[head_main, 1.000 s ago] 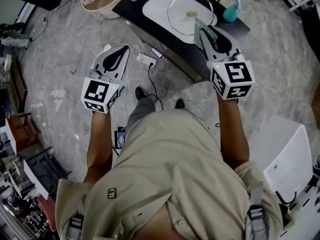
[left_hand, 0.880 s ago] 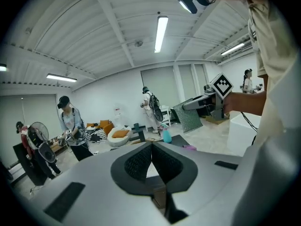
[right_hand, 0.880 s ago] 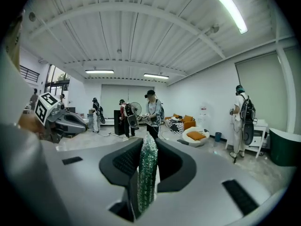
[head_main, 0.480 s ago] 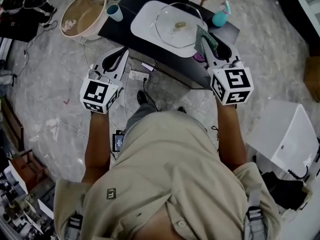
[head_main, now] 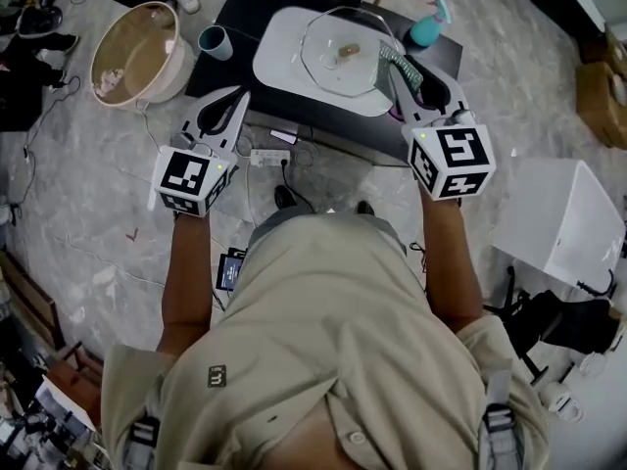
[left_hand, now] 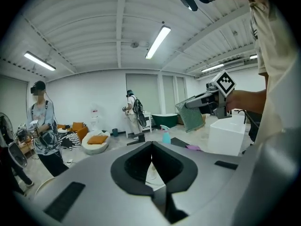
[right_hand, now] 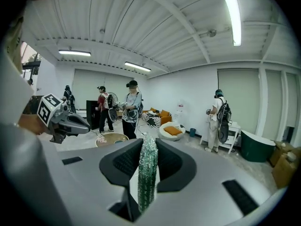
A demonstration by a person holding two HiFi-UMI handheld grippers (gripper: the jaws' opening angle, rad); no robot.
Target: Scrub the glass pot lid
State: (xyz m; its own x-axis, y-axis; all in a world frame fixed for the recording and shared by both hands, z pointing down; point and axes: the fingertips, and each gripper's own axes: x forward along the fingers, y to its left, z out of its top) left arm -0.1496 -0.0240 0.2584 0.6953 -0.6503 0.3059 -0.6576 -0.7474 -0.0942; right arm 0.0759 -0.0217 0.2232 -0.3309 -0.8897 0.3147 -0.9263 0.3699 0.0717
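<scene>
The glass pot lid [head_main: 338,49] lies on a white tray [head_main: 277,62] on a low black table [head_main: 245,8]. My right gripper [head_main: 395,67] is shut on a green sparkly scrub pad [head_main: 404,70], held at the tray's right edge, just beside the lid's rim. In the right gripper view the scrub pad [right_hand: 148,173] stands edge-on between the jaws of the right gripper [right_hand: 148,147]. My left gripper [head_main: 241,98] hovers at the table's near-left edge, shut with nothing in it. In the left gripper view the left gripper [left_hand: 151,147] has its tips touching.
A teal cup [head_main: 213,40] and a teal spray bottle [head_main: 428,29] stand on the table. A round basin [head_main: 137,55] sits on the floor to the left, a white box [head_main: 558,228] to the right. A power strip [head_main: 269,155] with cables lies by the table. Several people stand across the room.
The table has drawn nearer in the head view. Both grippers have moved forward: the right one with the pad now reaches the tray's edge, the left one the table's edge.
</scene>
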